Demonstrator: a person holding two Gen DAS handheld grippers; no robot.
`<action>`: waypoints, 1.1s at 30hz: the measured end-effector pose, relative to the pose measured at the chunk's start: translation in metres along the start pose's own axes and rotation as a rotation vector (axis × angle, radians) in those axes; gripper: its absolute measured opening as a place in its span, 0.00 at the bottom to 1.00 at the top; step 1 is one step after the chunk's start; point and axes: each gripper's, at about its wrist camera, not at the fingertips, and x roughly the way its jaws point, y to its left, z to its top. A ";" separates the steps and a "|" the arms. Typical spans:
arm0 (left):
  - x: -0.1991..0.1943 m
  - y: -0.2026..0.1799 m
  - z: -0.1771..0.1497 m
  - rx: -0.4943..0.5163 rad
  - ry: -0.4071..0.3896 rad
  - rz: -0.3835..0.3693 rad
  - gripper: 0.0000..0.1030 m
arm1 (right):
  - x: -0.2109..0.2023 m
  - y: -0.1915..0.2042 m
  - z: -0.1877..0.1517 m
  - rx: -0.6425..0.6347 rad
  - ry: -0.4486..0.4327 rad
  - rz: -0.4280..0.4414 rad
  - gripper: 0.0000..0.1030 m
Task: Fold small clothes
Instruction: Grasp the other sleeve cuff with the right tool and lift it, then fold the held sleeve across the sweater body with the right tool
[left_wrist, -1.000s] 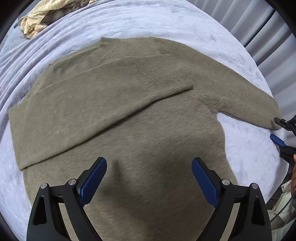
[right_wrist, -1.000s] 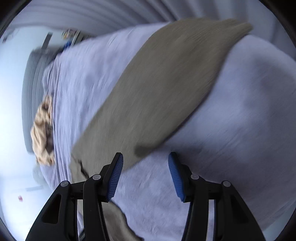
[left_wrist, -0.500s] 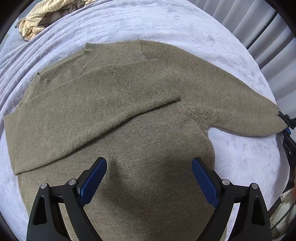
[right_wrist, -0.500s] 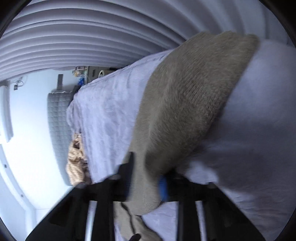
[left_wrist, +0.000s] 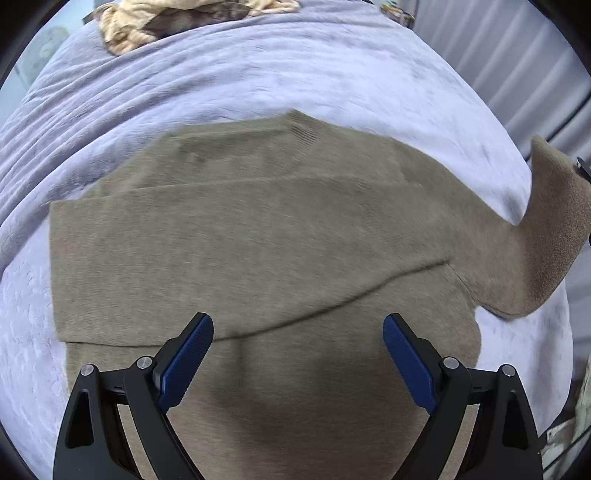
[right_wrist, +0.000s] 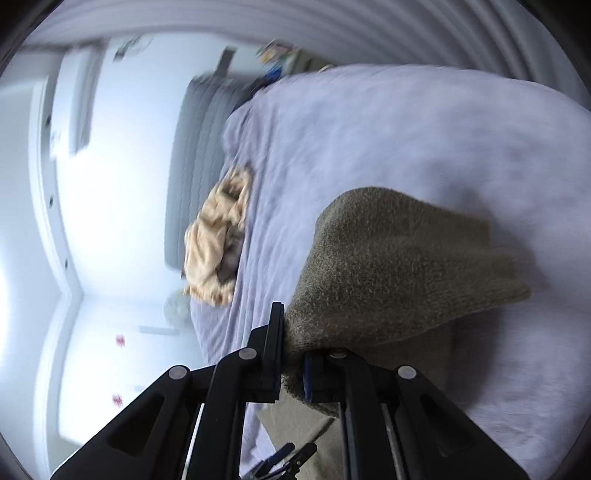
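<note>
My right gripper (right_wrist: 291, 363) is clamped on the cuff end of the olive sweater's (left_wrist: 258, 258) free sleeve (right_wrist: 399, 273), lifted off the bed (left_wrist: 258, 74). My left gripper (left_wrist: 297, 354) hovers with jaws apart over the sweater's body just ahead, holding nothing. I judge the knit soft, floppy and light (it droops from the pinch), so ribbed cuffs and hems grip best. No label or writing is readable.

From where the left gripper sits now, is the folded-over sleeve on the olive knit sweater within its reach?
Probably yes. The left gripper hangs open over the olive knit sweater, and the folded sleeve lies just ahead of its fingertips with nothing between. The right gripper is off at the other sleeve.
</note>
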 end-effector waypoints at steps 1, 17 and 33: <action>0.000 0.008 0.002 -0.025 -0.009 -0.002 0.91 | 0.016 0.016 -0.006 -0.048 0.035 0.000 0.09; 0.008 0.167 -0.028 -0.274 -0.026 0.048 0.91 | 0.257 0.065 -0.229 -0.596 0.675 -0.357 0.20; -0.015 0.220 -0.052 -0.306 -0.089 -0.087 0.91 | 0.244 0.055 -0.182 -0.245 0.385 -0.357 0.11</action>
